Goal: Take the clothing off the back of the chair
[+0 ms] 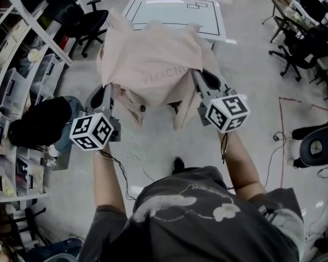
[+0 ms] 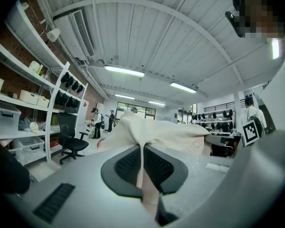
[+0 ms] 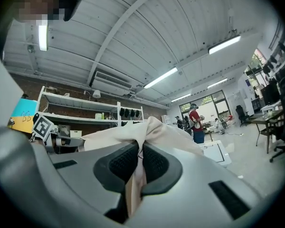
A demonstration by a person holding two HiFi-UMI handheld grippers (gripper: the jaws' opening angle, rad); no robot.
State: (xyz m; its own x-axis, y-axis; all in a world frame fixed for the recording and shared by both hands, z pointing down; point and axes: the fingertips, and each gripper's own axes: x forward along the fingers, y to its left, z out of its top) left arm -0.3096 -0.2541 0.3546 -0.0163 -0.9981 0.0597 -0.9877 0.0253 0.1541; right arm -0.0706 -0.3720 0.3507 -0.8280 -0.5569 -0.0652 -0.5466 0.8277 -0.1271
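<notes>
Left hand-held gripper and right hand-held gripper: each clenched on an edge of the beige garment, which hangs spread between them above the floor. Advised: keep both pinches firm, hands level and apart, so trailing hems snag nothing

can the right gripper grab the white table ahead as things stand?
Probably not: the right gripper is shut on the beige garment, which hangs in front of the white table.

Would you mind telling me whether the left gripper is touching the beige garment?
Touching: the left gripper view shows the left gripper pinching the beige garment between shut jaws.
</notes>
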